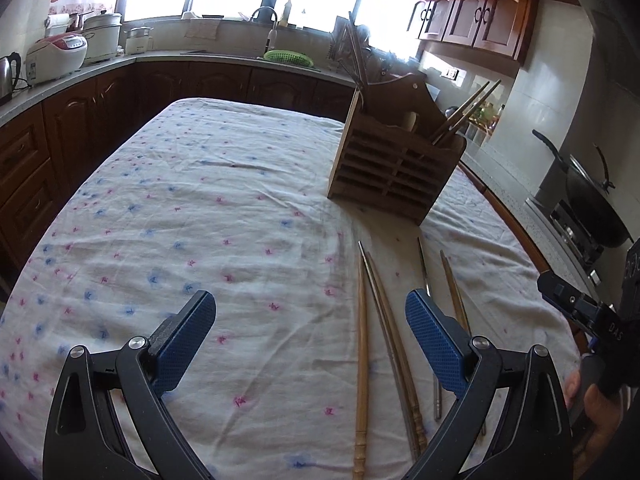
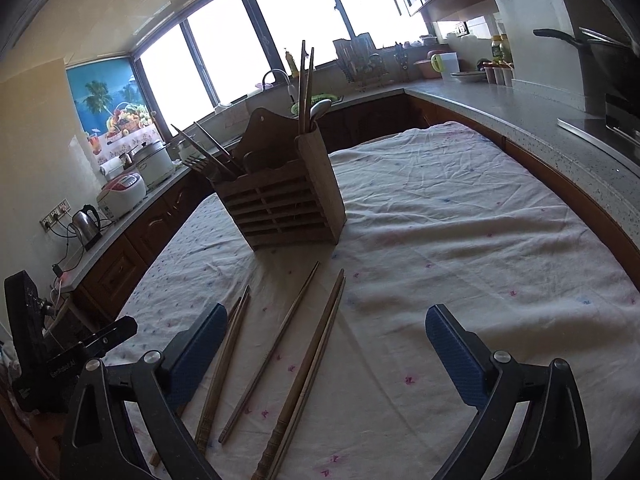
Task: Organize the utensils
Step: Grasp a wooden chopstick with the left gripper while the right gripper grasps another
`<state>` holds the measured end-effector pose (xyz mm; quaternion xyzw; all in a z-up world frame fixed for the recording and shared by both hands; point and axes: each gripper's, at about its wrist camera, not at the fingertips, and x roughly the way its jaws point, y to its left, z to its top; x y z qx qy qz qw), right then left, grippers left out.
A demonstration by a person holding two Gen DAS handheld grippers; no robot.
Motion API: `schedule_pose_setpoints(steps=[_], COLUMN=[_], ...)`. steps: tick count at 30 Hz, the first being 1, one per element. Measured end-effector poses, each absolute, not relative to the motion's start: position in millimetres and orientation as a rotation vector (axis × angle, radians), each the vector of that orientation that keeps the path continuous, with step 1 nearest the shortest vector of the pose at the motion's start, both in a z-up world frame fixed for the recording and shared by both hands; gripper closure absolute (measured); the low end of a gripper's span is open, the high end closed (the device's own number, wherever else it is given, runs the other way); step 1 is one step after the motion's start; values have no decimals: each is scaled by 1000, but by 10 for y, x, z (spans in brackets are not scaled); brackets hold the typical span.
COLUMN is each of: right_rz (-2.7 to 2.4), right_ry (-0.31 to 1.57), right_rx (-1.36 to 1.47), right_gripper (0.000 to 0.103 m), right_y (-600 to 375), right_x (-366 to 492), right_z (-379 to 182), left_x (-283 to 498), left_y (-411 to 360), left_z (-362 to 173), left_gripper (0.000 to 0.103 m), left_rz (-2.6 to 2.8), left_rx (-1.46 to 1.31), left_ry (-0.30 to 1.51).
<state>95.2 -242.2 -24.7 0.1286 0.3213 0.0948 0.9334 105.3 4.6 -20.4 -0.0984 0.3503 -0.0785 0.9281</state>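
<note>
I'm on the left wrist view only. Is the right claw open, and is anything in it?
Observer: The right claw is open with nothing between its pads. A chopstick pair lies on the tablecloth in the gap.
Operator: What's in the holder's hidden side?
Observer: A fork, tines up, stands beside slanted chopsticks in the wooden utensil holder.
Operator: And the other end?
Observer: A spoon with two upright chopsticks.

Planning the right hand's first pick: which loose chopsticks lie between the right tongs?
The touching pair of wooden chopsticks rightmost on the cloth; the single chopstick and those by the left pad lie further left.
</note>
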Motion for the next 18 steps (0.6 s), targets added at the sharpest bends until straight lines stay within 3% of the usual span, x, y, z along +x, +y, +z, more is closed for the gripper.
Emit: schedule_pose_setpoints(steps=[2,6,13,18], right_rz=[199,213,224,210], right_ry=[696,774,913,913], right_rx=[256,229,139,90], right_gripper=[14,37,80,87], right_y=[-2384,-2279,-2019,-2038], right_x=[1021,1209,1527,1502], right_z=[-323,-475,-758,-769], left_x=[1090,1148,1276,1310], left_y=[-27,-197,-434,-513], left_z=[-265,-341,-559,-659], left_gripper=[6,13,41,47], left_rz=[-160,-185,-195,-157], left_rx=[-166,-115,-14,64], left_ry=[755,800,893,901])
